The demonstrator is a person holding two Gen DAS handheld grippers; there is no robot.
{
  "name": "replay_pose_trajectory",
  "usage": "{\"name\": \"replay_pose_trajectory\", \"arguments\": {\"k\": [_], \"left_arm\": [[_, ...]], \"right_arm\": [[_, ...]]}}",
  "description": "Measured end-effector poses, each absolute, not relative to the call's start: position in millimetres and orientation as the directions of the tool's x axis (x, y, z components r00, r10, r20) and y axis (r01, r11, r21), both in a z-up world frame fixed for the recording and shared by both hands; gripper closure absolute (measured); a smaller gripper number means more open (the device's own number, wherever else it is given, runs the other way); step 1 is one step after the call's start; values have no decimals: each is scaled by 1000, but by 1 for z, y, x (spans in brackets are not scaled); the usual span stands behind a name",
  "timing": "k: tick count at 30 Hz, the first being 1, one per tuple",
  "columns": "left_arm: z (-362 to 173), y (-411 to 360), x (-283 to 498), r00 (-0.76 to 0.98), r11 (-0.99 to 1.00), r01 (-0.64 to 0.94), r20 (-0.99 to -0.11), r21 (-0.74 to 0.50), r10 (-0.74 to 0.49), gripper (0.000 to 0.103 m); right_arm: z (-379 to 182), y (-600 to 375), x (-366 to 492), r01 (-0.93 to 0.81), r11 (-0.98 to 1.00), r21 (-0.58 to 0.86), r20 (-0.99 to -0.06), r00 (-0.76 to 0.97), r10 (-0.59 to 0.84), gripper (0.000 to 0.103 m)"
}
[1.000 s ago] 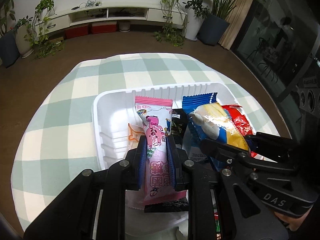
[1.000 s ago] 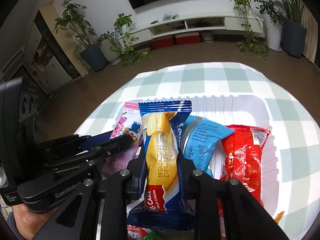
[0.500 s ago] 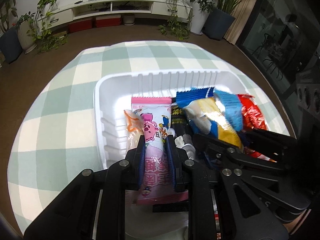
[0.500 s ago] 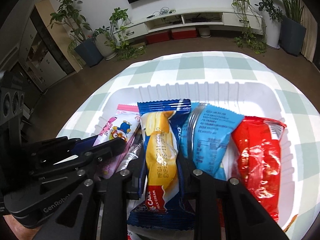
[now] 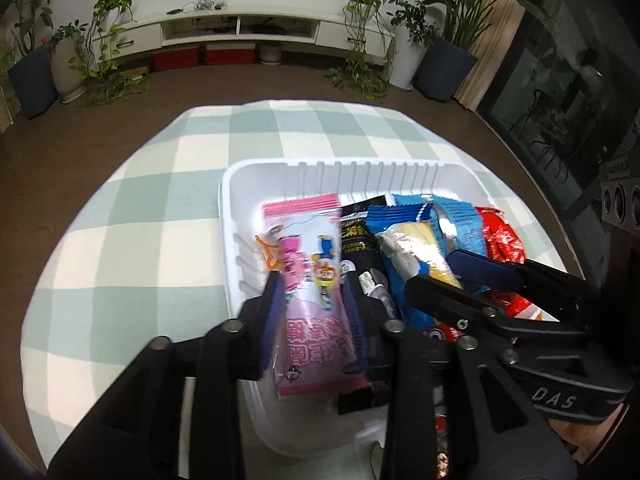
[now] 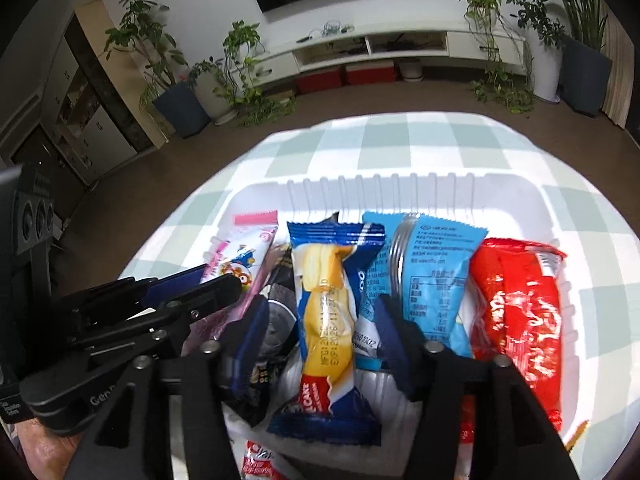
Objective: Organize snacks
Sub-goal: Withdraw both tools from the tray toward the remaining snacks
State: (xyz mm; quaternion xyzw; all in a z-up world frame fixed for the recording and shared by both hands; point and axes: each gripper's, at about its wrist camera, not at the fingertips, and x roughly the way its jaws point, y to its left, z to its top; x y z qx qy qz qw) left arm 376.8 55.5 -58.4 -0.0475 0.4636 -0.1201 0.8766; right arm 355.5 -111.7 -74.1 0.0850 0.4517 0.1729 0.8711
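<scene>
A white tray (image 5: 256, 176) (image 6: 516, 184) on the checked cloth holds several snack packs. My left gripper (image 5: 314, 304) is low in the tray with its jaws apart on either side of a pink cartoon pack (image 5: 312, 300), which lies in the tray. My right gripper (image 6: 320, 320) stands open around a blue and yellow cake pack (image 6: 326, 312) that rests among the others. A black pack (image 5: 360, 248), a light blue pack (image 6: 428, 276) and a red pack (image 6: 516, 308) lie beside them.
The round table has a green and white checked cloth (image 5: 132, 200). The tray's ribbed far wall (image 6: 400, 188) is just beyond the packs. Behind is brown floor, a white TV bench (image 5: 240, 28) and potted plants (image 6: 580, 52).
Both grippers lowered their packs into the tray, and both pairs of jaws widened from a tight pinch, letting go of the pink pack and the cake pack.
</scene>
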Motion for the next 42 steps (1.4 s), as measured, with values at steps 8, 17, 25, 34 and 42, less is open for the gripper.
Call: {"name": "replay_pose_trajectory", "arguments": {"k": [8,17,25,34,42], "left_arm": [[-25,62,339,593,960,150,-755,-238,-280,9],[-20,46,248,584,946,140,-747,-293,-318,5],[-56,19,183,506,935,105,-792,-337,-343,5],[-63,11,160,493,937,95,-802,-337,-338,5],[-65,18,162,483,927,89,-798,-364,-360,5]], "right_arm": [[-29,-138,319,-257,891,374,-676,582,451,21],[-9,-213,252,-200,906,373,-616,677,403,11],[-47,-256,230,-80,913,400,-676,647,353,11],[-77,-275,257,-35,909,414,-726,590,353,11],[-105,-282,297,-40,852,522,-704,543,457,11]]}}
